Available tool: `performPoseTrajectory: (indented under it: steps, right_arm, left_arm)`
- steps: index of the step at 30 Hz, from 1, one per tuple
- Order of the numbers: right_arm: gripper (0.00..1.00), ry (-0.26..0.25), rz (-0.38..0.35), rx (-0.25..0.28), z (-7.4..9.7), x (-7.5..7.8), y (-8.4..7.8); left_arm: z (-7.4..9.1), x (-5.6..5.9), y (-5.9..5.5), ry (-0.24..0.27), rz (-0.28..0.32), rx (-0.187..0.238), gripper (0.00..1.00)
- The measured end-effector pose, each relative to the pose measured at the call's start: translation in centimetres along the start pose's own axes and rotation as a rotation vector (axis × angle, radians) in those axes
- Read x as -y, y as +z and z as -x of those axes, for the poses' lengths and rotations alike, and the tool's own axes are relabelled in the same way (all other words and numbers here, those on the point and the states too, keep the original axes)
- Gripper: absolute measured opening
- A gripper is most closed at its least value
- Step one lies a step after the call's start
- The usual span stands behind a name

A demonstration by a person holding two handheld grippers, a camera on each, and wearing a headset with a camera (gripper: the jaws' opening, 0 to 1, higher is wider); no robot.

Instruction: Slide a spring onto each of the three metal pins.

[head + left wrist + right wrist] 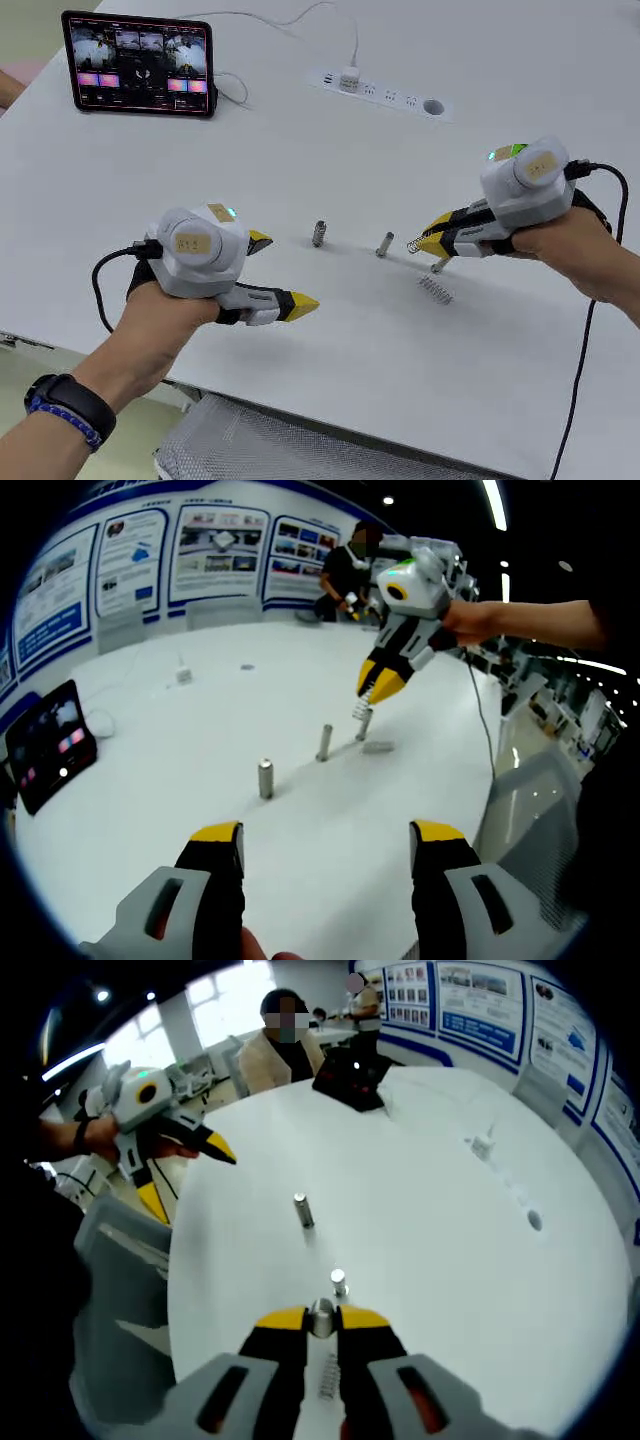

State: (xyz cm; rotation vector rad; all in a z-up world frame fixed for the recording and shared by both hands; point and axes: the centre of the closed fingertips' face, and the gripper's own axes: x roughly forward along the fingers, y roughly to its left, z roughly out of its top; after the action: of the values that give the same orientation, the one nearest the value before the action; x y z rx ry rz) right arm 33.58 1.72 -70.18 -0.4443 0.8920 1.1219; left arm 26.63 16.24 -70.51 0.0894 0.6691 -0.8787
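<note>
Three short metal pins stand in a row on the white table [300, 150]. The left pin [319, 233] [265, 778] [302, 1210] looks ribbed, as if a spring sits on it. The middle pin [385, 244] [324, 742] [338, 1282] is bare. The right pin [438, 264] [364, 723] stands just under my right gripper [425, 243] [378, 688] [322, 1325], which is shut on a spring [413, 245] [322, 1318] that pokes out of its tips. A loose spring [435, 290] [378, 747] lies near that pin. My left gripper [283, 272] [325, 840] hovers open, left of the pins.
A tablet [140, 62] stands at the far left and a power strip [385, 92] with a plugged cable lies at the back. The table's front edge runs close below both hands, with a mesh chair [230, 445] under it. People stand beyond the table [285, 1045].
</note>
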Motion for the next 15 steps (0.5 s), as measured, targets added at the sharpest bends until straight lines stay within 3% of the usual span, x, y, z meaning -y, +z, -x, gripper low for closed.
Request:
performPoseTrajectory:
  steps: [15]
  right_arm:
    - [0.12, 0.007, 0.047, -0.028, -1.8, 1.3, 1.0]
  left_arm:
    - [0.4, -0.4, -0.6, 0.005, 0.018, -0.014, 0.73]
